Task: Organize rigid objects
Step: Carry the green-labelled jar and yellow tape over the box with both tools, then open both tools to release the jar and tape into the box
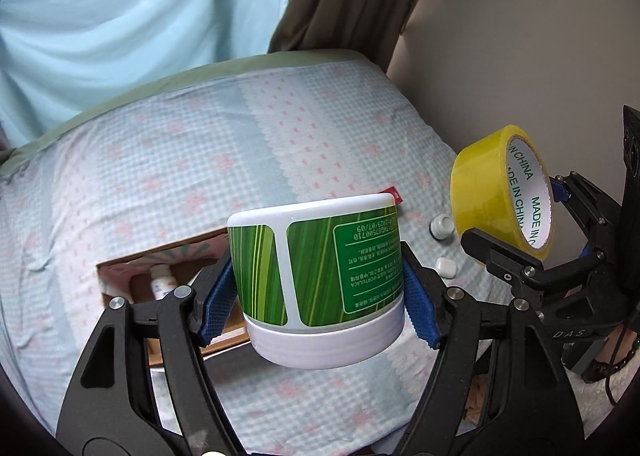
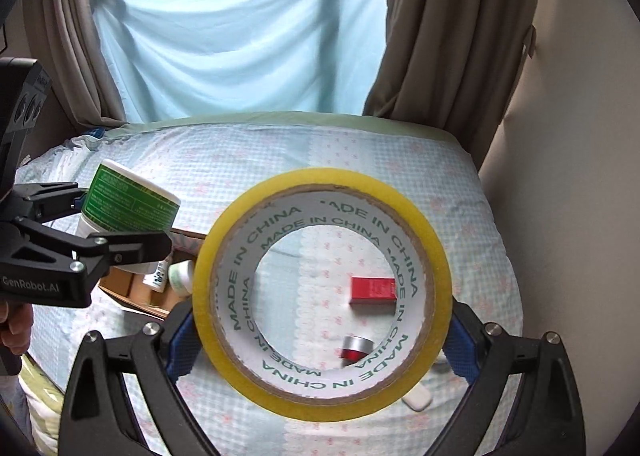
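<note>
While both tools are loaded, the left gripper clamps its blue pads on either side of a squat white plastic jar with a green striped label, held upside down (the printed text reads inverted and the ribbed cap faces the camera end). Just beyond and below it sits an open brown cardboard box on the bed, already holding a small white bottle; the right wrist view shows a second pale cap-ended container lying beside that bottle. The jar hangs above the box's near right corner, not yet inside it.

To the right, the right gripper pinches a roll of yellow packing tape with a white printed core across its outer rim, face-on to its own camera, lifted clear of the checked pale-blue bedspread. Seen through and around the roll, loose items lie on the cloth: a red rectangular box, a small red and silver cylinder, and a white oblong case; the left view adds a small white knob-like cap. Farther back hang a light-blue sheet and brown curtains.

The step in hand looks like carrying two picked items to the box. Next, the jar probably needs lowering into free floor space beside the bottle before release, with the tape following; the box seems shallow, so crowding could tip the contents.
</note>
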Demonstrator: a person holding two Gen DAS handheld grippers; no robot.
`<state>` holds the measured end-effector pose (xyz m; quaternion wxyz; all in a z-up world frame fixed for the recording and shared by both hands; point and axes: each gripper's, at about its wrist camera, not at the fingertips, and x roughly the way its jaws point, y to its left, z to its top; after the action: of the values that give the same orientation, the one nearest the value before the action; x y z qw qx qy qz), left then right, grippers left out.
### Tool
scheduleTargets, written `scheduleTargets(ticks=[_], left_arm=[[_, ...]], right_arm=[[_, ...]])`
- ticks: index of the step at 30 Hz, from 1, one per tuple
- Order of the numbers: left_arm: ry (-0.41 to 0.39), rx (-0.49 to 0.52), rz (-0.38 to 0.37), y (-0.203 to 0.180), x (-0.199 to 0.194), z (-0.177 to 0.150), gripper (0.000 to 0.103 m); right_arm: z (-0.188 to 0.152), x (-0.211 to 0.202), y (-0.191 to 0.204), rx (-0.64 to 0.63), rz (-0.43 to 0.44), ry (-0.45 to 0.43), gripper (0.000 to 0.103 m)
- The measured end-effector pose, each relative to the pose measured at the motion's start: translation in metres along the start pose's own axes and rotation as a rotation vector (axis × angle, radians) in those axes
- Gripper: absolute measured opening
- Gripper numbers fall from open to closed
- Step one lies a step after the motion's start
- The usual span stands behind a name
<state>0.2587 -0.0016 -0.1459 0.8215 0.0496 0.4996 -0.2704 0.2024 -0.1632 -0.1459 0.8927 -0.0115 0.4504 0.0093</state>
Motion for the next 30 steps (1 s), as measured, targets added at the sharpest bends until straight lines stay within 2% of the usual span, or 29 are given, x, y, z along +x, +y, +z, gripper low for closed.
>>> scheduleTargets(ticks=[6, 14, 19, 30], left_arm=[[0.009, -0.055, 0.056, 0.083, -0.029, -0.028, 0.070], [0.063, -0.158, 0.101, 0.173, -0.012, -0.056, 0.070], [0.125, -0.209, 0.108, 0.209, 0.029, -0.069, 0.070], [0.279, -0.210, 0.125, 0.257, 0.138, -0.090, 0.070]], right_arm=[[0.014, 0.017, 0.079, -0.023, 0.062, 0.014, 0.096], [0.020, 0.069, 0.151, -0.072, 0.137, 0.096, 0.096], [0.021, 0.123, 0.173, -0.053, 0.158, 0.187, 0.096], [0.000, 0.255, 0.175, 0.105, 0.146, 0.420, 0.096]])
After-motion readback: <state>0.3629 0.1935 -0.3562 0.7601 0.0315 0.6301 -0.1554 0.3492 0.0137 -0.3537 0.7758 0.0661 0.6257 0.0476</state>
